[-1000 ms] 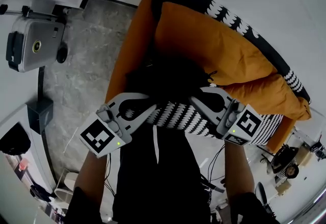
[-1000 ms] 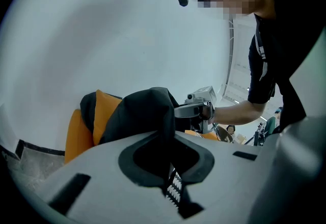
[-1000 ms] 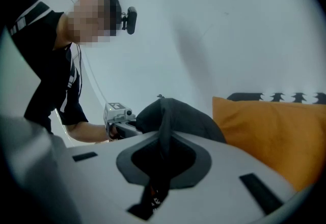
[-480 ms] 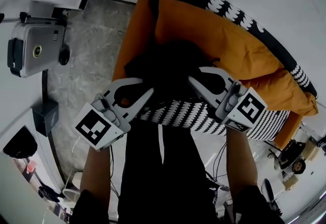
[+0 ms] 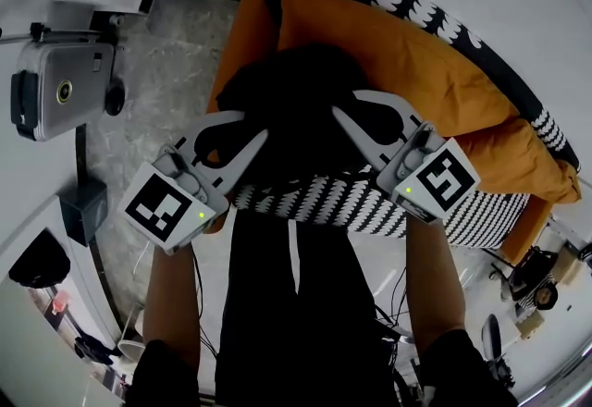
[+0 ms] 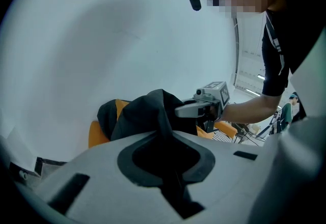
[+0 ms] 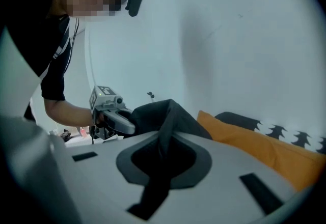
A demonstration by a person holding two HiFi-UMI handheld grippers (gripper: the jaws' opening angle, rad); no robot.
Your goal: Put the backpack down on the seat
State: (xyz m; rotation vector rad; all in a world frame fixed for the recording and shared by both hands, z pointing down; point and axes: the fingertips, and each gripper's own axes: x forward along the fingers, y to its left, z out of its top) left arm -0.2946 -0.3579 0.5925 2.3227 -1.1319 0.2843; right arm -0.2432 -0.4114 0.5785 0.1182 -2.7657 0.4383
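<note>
A black backpack (image 5: 294, 104) hangs over the orange seat (image 5: 239, 63), in front of its orange back cushion (image 5: 416, 81). My left gripper (image 5: 248, 139) is shut on a fold of the backpack's black fabric at its left side. On the right side my right gripper (image 5: 350, 114) is shut on another fold. In the left gripper view the fabric (image 6: 153, 111) rises from between the jaws of the left gripper (image 6: 164, 135), and the right gripper (image 6: 204, 108) shows beyond. In the right gripper view a strip of the backpack (image 7: 165, 113) runs through the right gripper (image 7: 164, 136).
A black-and-white patterned throw (image 5: 351, 203) lies over the seat's front edge and along the backrest top (image 5: 416, 12). A silver machine (image 5: 55, 91) and a black box (image 5: 81, 207) stand on the marble floor (image 5: 166, 63) to the left. White wall lies behind.
Both grippers have carried the backpack upward in the view, farther over the seat toward the cushion. The grips have not changed.
</note>
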